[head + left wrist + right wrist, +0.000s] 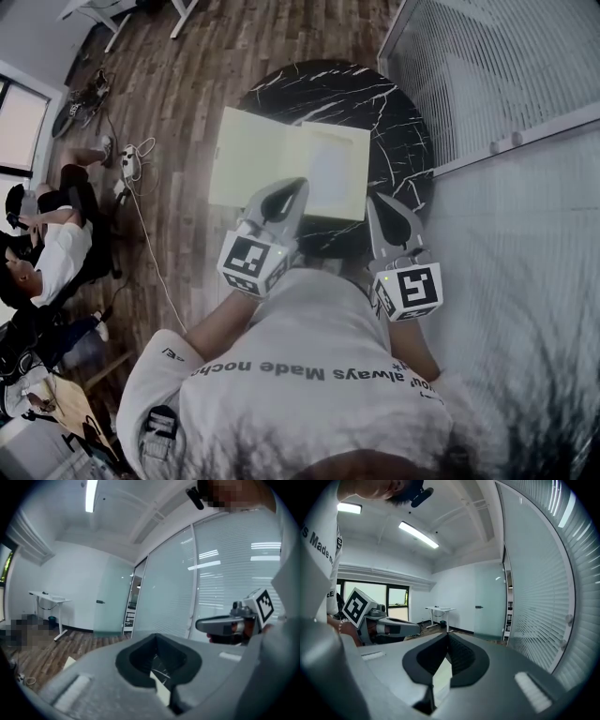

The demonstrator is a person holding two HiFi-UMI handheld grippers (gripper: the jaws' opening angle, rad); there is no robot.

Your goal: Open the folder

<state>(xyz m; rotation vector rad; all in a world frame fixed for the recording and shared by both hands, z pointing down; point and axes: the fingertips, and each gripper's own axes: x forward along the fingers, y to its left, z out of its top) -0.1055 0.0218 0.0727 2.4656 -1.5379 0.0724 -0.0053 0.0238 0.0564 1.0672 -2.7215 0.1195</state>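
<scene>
A pale yellow folder (272, 159) lies open and flat on the round black marble table (394, 122), with a white sheet (330, 173) on its right half. My left gripper (298, 186) hangs above the folder's near edge, its jaws together with nothing in them. The right gripper (376, 202) is raised beside the folder's near right corner, also shut and empty. In the left gripper view the shut jaws (157, 635) point almost level across the room, and a strip of the folder (160, 688) shows below them. The right gripper view shows the same for its jaws (447, 634).
A glass wall with blinds (506, 84) runs close along the table's right side. A seated person (56, 253) is at the left on the wood floor (178, 103), with a cable (145, 225) trailing and a bicycle (80, 103) behind. A white desk (47, 599) stands far off.
</scene>
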